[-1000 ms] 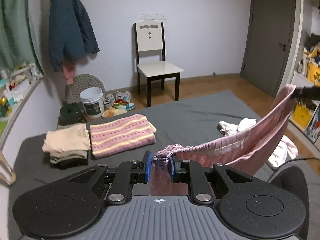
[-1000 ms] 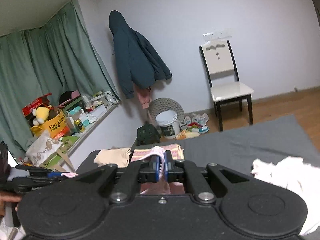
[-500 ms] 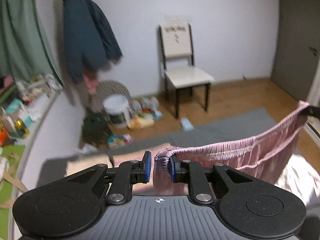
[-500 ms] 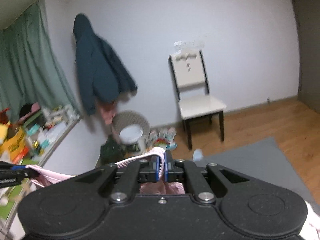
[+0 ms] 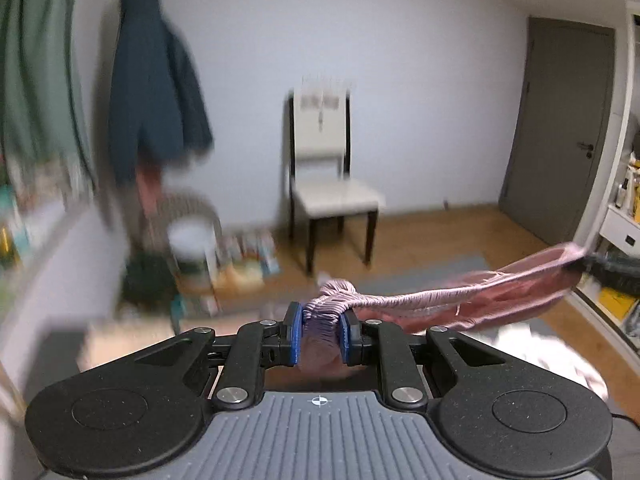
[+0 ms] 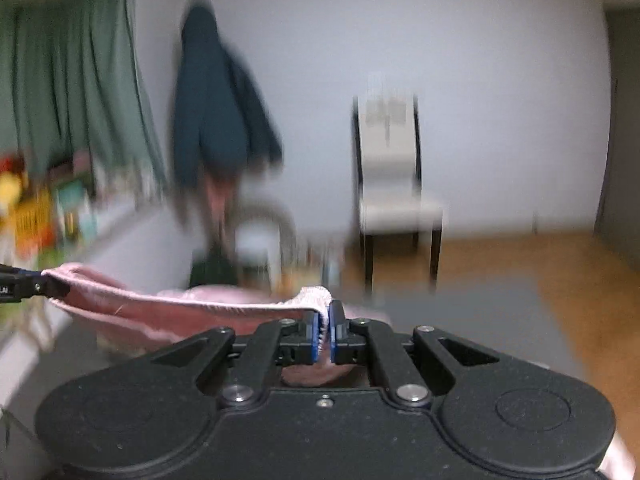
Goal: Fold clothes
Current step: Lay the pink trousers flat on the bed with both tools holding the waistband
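Right now the pink garment (image 5: 460, 300) hangs in the air, stretched by its gathered elastic edge between the two grippers. The left gripper (image 5: 319, 334) has its blue pads clamped on a bunched wad of that edge, and from there the cloth runs off to the right, where the right gripper's tip shows holding the far end. In the right wrist view the right gripper (image 6: 325, 338) is pinched nearly closed on a thin fold of the same edge, and the cloth sags away to the left toward the other tool. The body of the garment droops below the taut edge, clear of the grey bed (image 6: 460, 320) underneath. Both views are smeared with motion, so anything lying on the bed cannot be made out. Judging by this, the piece is spread open and lifted but not folded: laying it flat and doubling it over is what remains for it
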Action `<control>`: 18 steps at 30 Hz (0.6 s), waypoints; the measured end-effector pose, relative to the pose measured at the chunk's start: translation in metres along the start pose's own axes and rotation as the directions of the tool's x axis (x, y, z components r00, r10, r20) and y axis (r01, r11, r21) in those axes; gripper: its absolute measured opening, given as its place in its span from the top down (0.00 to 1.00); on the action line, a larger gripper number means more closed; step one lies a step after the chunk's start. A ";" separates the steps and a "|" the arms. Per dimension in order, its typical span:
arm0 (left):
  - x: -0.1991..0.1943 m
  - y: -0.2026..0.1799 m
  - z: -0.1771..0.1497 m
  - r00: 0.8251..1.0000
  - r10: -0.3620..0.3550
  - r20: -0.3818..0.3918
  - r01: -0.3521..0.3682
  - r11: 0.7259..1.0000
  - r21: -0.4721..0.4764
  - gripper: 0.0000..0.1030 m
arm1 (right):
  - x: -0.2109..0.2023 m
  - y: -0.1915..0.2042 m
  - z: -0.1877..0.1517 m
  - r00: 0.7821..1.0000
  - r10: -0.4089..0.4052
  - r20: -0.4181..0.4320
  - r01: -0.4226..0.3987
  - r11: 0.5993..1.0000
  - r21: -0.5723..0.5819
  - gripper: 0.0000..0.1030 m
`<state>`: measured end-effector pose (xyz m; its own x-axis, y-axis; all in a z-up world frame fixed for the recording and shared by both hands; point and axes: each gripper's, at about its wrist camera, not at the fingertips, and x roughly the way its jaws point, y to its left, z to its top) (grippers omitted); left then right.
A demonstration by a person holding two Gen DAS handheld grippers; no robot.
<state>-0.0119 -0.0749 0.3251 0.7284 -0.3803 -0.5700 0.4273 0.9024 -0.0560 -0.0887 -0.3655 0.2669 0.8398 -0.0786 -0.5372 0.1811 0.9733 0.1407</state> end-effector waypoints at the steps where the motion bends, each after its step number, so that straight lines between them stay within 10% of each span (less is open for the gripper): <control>1: 0.017 0.001 -0.037 0.999 0.003 -0.046 -0.004 1.000 -0.028 0.82 | 0.010 -0.003 -0.022 0.999 -0.002 -0.051 0.003 1.000 0.018 0.95; 9: 0.119 0.004 -0.272 0.892 -0.050 -0.450 -0.066 0.968 -0.240 0.82 | 0.090 -0.024 -0.196 0.896 0.014 -0.444 0.059 0.987 0.149 0.94; 18: 0.105 -0.003 -0.252 0.947 -0.008 -0.321 -0.046 0.986 -0.161 0.82 | 0.083 -0.032 -0.202 0.903 0.030 -0.429 0.056 0.981 0.187 0.94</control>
<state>-0.0719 -0.0668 0.0591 0.5140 -0.3026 -0.8026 0.3013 0.9398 -0.1613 -0.1278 -0.3593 0.0496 0.5442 0.0508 -0.8374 0.3208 0.9097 0.2637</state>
